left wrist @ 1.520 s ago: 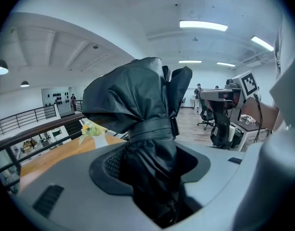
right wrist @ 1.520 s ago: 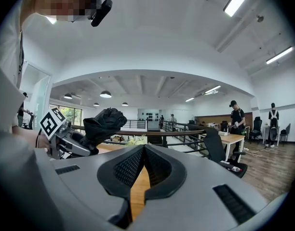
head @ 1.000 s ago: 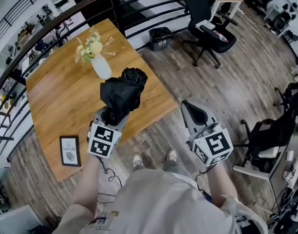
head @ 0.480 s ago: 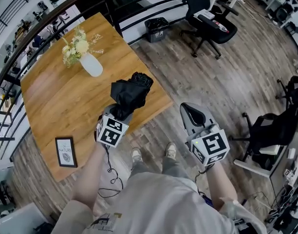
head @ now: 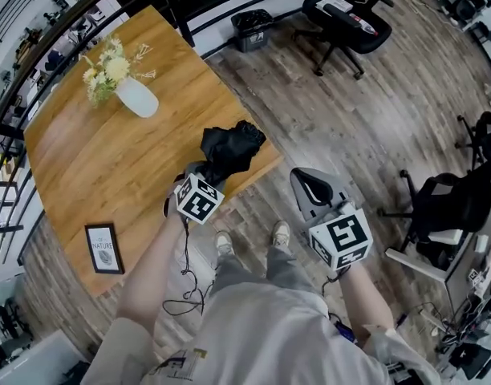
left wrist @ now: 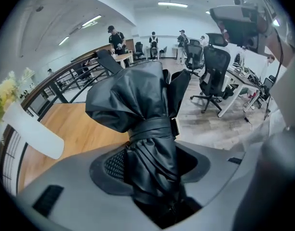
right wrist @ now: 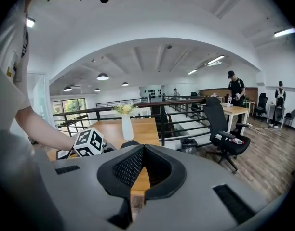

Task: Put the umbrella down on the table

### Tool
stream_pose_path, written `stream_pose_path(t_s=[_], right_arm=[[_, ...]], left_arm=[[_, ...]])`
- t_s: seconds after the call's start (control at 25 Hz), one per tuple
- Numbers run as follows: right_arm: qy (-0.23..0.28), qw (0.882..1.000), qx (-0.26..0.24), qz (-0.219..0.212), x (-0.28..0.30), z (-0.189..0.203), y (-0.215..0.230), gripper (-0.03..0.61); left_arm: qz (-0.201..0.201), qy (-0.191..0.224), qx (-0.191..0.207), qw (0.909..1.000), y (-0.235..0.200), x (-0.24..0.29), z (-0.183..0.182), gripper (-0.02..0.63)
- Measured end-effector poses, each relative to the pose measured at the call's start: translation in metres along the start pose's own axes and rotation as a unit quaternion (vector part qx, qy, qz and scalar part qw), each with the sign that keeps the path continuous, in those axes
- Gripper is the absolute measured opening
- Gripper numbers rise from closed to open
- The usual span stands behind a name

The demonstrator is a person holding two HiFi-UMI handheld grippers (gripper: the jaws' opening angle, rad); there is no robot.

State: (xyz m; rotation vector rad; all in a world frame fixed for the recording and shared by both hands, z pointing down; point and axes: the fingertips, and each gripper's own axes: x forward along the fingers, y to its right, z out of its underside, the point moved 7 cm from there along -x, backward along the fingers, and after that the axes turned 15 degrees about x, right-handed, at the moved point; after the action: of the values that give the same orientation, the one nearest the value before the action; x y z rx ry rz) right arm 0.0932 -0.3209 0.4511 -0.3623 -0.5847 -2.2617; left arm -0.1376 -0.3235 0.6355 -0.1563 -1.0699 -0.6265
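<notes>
My left gripper [head: 216, 172] is shut on a black folded umbrella [head: 233, 144], gripping it low on the bundle, below its wrap strap. The umbrella's bunched top sticks out past the jaws over the near right corner of the wooden table [head: 109, 167]; I cannot tell whether it touches the wood. In the left gripper view the umbrella [left wrist: 147, 114] fills the middle, clamped in the left gripper [left wrist: 152, 170]. My right gripper [head: 308, 184] hangs over the floor to the right of the table, shut and empty. In the right gripper view the right gripper [right wrist: 143, 148] has its tips together.
A white vase of flowers [head: 133, 99] stands on the table's far part and a framed picture [head: 103, 248] lies near its front left edge. A black railing [head: 229, 6] runs behind the table. A bin [head: 252, 29] and an office chair [head: 342, 14] stand on the wood floor beyond.
The left gripper has come down with the umbrella and tipped it forward toward the table's near right corner. The right gripper has sunk a little beside it.
</notes>
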Motion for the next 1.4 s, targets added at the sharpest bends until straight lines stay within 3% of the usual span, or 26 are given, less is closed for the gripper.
stream_pose_path(t_s=[0.2, 0.44, 0.84, 1.0, 1.16, 1.4], right_arm=[[-0.009, 1.000, 0.029, 0.009, 0.003, 0.014, 0.010, 0.028], [-0.011, 0.995, 0.100, -0.023, 0.006, 0.028, 0.021, 0.028], [-0.028, 0.993, 0.109, -0.026, 0.012, 0.039, 0.028, 0.028], [-0.028, 0.991, 0.122, -0.040, 0.013, 0.041, 0.019, 0.028], [-0.027, 0.987, 0.146, -0.065, 0.010, 0.040, 0.012, 0.028], [-0.001, 0.990, 0.131, -0.055, -0.011, 0.018, 0.012, 0.028]], left_arm=[[0.018, -0.011, 0.013, 0.9997, 0.004, 0.029, 0.000, 0.245], [0.032, -0.040, 0.026, 0.9984, 0.008, 0.057, 0.003, 0.247], [0.009, -0.082, 0.090, 0.9925, 0.012, 0.083, 0.015, 0.255], [0.003, -0.070, 0.089, 0.9936, 0.013, 0.086, 0.017, 0.267], [-0.009, -0.063, 0.050, 0.9967, 0.007, 0.082, 0.023, 0.313], [-0.040, -0.045, 0.066, 0.9960, 0.010, 0.045, 0.024, 0.330]])
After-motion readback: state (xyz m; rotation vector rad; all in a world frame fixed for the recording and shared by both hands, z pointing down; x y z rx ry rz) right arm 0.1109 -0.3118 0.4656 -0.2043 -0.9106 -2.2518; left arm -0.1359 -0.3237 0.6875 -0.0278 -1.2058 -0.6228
